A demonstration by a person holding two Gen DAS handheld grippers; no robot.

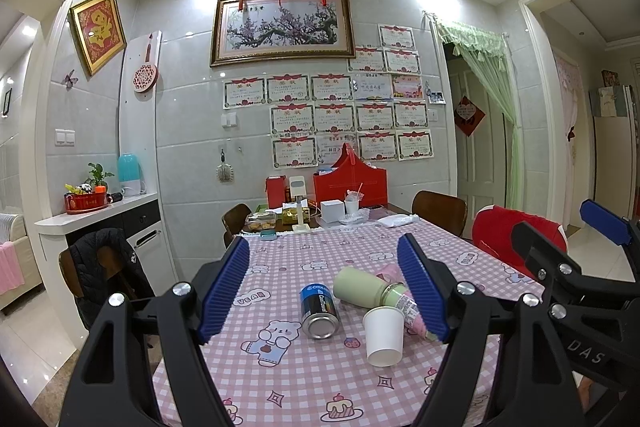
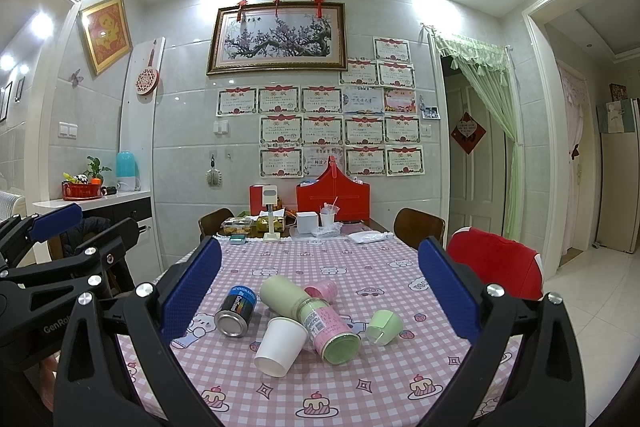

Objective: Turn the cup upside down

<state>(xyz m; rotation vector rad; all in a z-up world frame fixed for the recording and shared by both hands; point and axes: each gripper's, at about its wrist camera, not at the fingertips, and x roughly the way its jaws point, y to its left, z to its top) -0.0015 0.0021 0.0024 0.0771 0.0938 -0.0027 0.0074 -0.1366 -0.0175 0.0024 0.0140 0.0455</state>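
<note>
A white paper cup [image 1: 383, 335] stands upside down on the pink checked tablecloth [image 1: 300, 379], wide rim on the cloth; in the right wrist view [image 2: 280, 346] it leans against a pink and green bottle [image 2: 329, 329]. My left gripper [image 1: 324, 291] is open and empty, held above the table with the cup between and below its blue pads. My right gripper [image 2: 320, 287] is open and empty, also above the table, and shows at the right edge of the left wrist view [image 1: 600, 227].
A blue can [image 1: 319, 311] lies on its side left of the cup. A pale green flask [image 1: 362, 287] lies behind it. A small green cup [image 2: 384, 327] lies to the right. Boxes and a red basket [image 1: 350, 183] fill the table's far end. Chairs stand around.
</note>
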